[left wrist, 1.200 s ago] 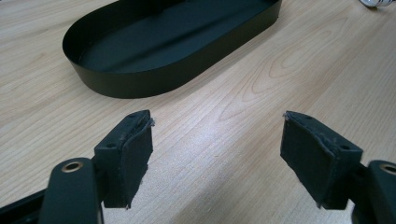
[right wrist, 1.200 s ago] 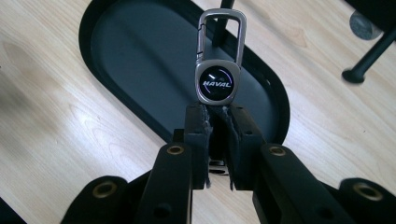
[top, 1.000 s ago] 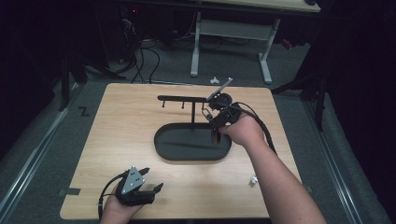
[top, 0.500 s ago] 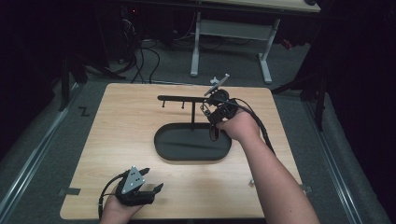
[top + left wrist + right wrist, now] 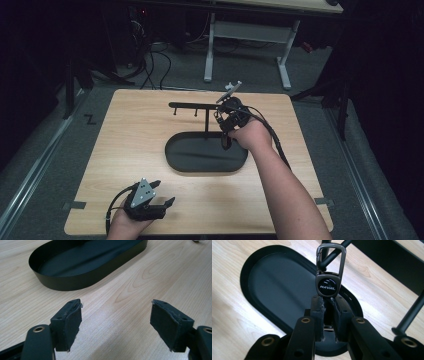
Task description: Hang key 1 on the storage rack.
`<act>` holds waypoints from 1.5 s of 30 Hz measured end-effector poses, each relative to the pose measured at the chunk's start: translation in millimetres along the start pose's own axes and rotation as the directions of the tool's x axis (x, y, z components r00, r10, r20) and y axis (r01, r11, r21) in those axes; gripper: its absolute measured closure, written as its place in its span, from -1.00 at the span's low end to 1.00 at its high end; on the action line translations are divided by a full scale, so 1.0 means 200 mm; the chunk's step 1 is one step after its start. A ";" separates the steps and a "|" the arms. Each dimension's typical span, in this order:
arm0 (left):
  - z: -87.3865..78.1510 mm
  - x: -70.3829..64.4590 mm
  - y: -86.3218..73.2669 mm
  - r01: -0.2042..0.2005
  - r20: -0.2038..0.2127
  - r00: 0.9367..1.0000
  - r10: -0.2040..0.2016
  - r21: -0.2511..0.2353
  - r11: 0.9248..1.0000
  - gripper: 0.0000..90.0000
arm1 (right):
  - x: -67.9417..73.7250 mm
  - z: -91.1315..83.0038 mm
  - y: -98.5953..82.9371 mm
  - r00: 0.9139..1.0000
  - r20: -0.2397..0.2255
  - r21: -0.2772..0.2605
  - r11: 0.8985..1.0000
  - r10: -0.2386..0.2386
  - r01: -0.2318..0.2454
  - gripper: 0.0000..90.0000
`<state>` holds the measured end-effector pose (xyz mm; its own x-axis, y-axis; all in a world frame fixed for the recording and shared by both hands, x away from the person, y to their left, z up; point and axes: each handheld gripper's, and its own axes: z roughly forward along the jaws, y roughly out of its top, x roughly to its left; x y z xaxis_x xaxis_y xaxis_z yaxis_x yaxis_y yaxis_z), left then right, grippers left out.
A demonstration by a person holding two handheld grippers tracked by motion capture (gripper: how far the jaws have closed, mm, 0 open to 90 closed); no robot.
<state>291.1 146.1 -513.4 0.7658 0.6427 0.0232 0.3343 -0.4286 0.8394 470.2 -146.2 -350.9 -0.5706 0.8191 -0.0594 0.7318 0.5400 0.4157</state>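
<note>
- Broadly, a wooden table (image 5: 125, 150) carries a black oval tray (image 5: 200, 160) near its middle, with a post rising from the tray to a horizontal bar (image 5: 192, 105) that has small pegs hanging under it.
- The person's right arm reaches across the tray, and the right gripper (image 5: 327, 306) hangs by the bar's right end, above the tray's far right part.
- Its jaws are pressed together on the lower edge of a dark metal keychain (image 5: 328, 287), a round "HAVAL" badge with a carabiner clip (image 5: 331, 258) standing up above it.
- In the right gripper view the clip's loop lies across a black rod of the stand; whether it touches or has hooked anything I cannot tell.
- The left gripper (image 5: 116, 322) rests low at the table's near left edge, jaws wide apart and holding nothing, well apart from the tray.
- Risks, as I judge them: the pinch is only on the badge's rim, so a knock against the bar could twist the keychain out and drop it into the tray.
- The clip's gate looks closed, so pushing it onto a peg at a wrong angle may simply shove the light stand sideways.
</note>
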 end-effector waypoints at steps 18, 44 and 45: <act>0.01 0.00 0.00 -0.007 0.011 1.000 0.007 0.006 1.000 -0.42 | -0.01 0.08 0.01 0.999 0.013 -0.021 0.999 0.031 -0.030 0.62; 0.03 -0.03 0.00 -0.019 0.010 1.000 0.019 0.018 1.000 -0.43 | -0.06 0.01 -0.42 0.996 0.001 -0.068 0.994 0.087 -0.086 0.19; 0.03 -0.03 0.00 -0.022 0.011 1.000 0.022 0.019 1.000 -0.43 | -0.07 0.01 -0.44 0.996 -0.003 -0.072 0.994 0.087 -0.087 0.19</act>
<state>290.3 137.7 -516.2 0.7787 0.6264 0.0356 0.3281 -0.4549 0.8279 414.4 -204.8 -388.3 -0.5057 0.8625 -0.0203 0.7500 0.4512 0.4837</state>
